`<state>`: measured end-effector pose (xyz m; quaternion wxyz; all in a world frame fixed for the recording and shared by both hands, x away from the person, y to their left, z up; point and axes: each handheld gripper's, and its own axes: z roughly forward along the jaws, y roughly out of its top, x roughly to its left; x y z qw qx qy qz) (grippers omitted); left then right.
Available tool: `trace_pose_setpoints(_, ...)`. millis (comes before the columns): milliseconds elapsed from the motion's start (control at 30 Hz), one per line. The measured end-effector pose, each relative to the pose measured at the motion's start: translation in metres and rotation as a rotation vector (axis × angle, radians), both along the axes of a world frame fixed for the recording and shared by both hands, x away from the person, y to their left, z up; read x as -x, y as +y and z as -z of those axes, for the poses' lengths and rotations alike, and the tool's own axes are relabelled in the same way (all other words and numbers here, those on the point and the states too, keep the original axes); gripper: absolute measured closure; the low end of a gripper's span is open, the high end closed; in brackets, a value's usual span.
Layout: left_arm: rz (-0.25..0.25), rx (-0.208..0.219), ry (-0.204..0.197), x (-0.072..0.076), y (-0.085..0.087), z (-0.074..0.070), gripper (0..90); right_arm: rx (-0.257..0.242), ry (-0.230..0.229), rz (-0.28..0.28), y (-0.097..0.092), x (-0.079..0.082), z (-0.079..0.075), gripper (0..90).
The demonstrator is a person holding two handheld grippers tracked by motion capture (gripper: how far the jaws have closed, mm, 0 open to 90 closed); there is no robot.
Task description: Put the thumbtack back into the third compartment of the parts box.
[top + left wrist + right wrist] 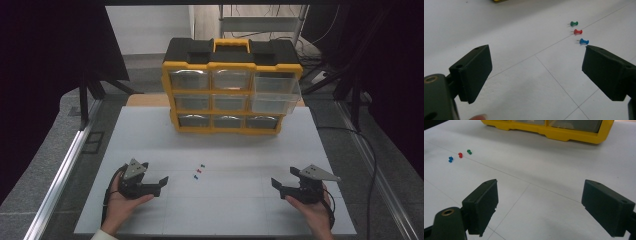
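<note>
Left gripper (159,183) and right gripper (278,185) rest low at the near edge of the white table (150,130), each held in a hand, jaws spread wide and empty. Between them, slightly farther out, three pushpins lie in a short row: blue pushpin (584,41), red pushpin (578,31), green pushpin (574,23), close together, not touching. At the far edge stands a yellow drawer organizer (232,92), its upper right drawer (276,83) pulled out.

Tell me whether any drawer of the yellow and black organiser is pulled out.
Yes: the clear right-hand drawers of the yellow and black plastic organiser jut forward past its frame in the high view; the other drawers sit flush.
</note>
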<state>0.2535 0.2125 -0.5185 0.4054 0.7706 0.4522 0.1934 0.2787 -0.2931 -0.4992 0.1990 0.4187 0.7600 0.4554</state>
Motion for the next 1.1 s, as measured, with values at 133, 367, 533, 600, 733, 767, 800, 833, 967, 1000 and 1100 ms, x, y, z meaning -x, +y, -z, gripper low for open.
trace_pose_setpoints(133, 0.006, 0.005, 0.001, 0.002, 0.0, 0.0, 9.4, 0.015, -0.001, -0.008, 0.003, -0.001, 0.001, 14.5)
trace_pose_setpoints(367, 0.004, 0.007, 0.0, 0.002, 0.001, 0.0, 9.4, 0.036, 0.0, -0.015, 0.008, -0.005, 0.002, 15.1)
trace_pose_setpoints(533, 0.017, -0.003, 0.003, 0.005, -0.002, 0.001, 9.4, 0.045, -0.003, -0.015, 0.009, -0.005, 0.001, 15.6)
trace_pose_setpoints(600, 0.021, -0.003, 0.004, 0.006, -0.002, 0.001, 9.3, 0.04, -0.005, -0.019, 0.009, -0.005, 0.001, 15.7)
trace_pose_setpoints(733, 0.019, 0.015, 0.009, 0.005, -0.001, -0.001, 9.2, 0.043, -0.005, -0.031, 0.015, -0.006, 0.0, 16.2)
trace_pose_setpoints(767, 0.019, 0.016, 0.008, 0.005, -0.001, -0.001, 9.2, 0.048, -0.007, -0.031, 0.016, -0.006, 0.0, 16.4)
trace_pose_setpoints(800, 0.019, 0.016, 0.008, 0.005, -0.001, -0.001, 9.2, 0.045, -0.008, -0.037, 0.017, -0.007, 0.0, 16.7)
trace_pose_setpoints(833, 0.021, 0.016, 0.01, 0.003, -0.001, -0.001, 9.2, 0.047, -0.008, -0.039, 0.018, -0.007, 0.0, 17.0)
trace_pose_setpoints(967, 0.025, 0.011, 0.017, 0.002, -0.002, 0.001, 9.1, 0.048, -0.008, -0.052, 0.022, -0.01, -0.002, 17.8)
trace_pose_setpoints(1000, 0.025, 0.011, 0.017, 0.002, -0.002, 0.001, 9.1, 0.048, -0.008, -0.052, 0.022, -0.01, -0.002, 17.8)
trace_pose_setpoints(1100, 0.024, 0.01, 0.018, 0.004, -0.001, 0.001, 9.1, 0.048, -0.011, -0.075, 0.03, -0.014, -0.004, 18.8)
